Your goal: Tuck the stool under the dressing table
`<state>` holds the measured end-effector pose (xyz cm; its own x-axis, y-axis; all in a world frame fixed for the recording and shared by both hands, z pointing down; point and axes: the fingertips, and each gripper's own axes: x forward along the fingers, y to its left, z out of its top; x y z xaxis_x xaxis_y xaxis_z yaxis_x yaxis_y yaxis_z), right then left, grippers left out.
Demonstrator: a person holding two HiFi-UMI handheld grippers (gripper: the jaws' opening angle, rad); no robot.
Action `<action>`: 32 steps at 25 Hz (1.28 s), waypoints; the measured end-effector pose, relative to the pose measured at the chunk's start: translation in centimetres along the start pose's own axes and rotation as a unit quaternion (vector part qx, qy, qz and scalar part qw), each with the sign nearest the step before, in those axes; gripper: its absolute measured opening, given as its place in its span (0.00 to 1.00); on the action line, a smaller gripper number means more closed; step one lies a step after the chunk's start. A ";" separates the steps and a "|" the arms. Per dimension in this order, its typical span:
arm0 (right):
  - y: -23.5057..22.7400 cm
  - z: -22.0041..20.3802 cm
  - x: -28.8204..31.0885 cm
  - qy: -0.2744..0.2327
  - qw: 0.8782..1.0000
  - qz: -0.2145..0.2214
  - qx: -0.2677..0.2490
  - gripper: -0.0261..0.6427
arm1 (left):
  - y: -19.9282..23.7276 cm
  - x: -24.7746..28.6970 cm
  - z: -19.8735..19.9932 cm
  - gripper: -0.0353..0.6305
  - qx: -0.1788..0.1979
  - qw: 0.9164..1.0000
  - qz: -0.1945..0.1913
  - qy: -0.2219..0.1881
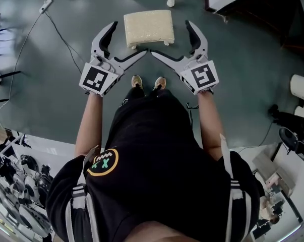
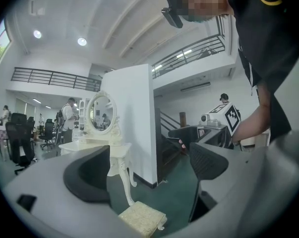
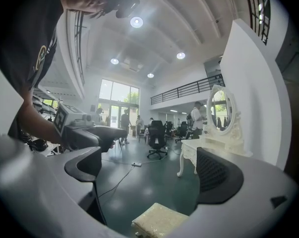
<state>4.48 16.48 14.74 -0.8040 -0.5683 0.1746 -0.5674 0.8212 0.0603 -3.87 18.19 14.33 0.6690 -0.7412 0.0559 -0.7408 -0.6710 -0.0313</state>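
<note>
Left gripper [image 1: 129, 38] and right gripper [image 1: 170, 37] gape empty, arms stretched forward, flanking the stool [image 1: 148, 27].

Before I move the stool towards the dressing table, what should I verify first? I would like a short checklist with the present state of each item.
1. Left tongs open and empty: ok, the jaws are apart with nothing between them.
2. Right tongs open and empty: ok, the same.
3. Stool upright on the floor: ok, cushion facing up.
4. Tongs touching the stool: not ok, both are held above it, one at each side.
5. Stool under the dressing table: not ok, it stands on open floor in front of the table.
6. Floor between stool and table bare: ok in the left gripper view.
</note>
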 end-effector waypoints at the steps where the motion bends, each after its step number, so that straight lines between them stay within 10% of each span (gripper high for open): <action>1: -0.2 -1.0 0.2 0.006 1.000 0.000 0.005 0.93 | 0.2 0.2 -0.7 0.79 -0.006 1.000 0.005 0.004; 26: -4.6 -35.9 9.5 0.145 0.974 -0.050 0.168 0.93 | 2.0 6.9 -38.8 0.79 -0.188 0.970 0.037 0.148; 29: -5.5 -40.8 10.3 0.145 0.956 -0.075 0.244 0.93 | 2.9 7.7 -43.6 0.79 -0.271 0.949 0.067 0.145; 32: -7.1 -45.7 9.9 0.115 0.915 -0.125 0.365 0.93 | 4.0 7.6 -48.2 0.80 -0.398 0.901 0.131 0.111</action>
<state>8.61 7.35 60.91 -0.6217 -0.6397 0.4520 -0.7635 0.3658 -0.5323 -4.68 10.88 62.69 0.5021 -0.7901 0.3516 -0.7388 -0.1806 0.6492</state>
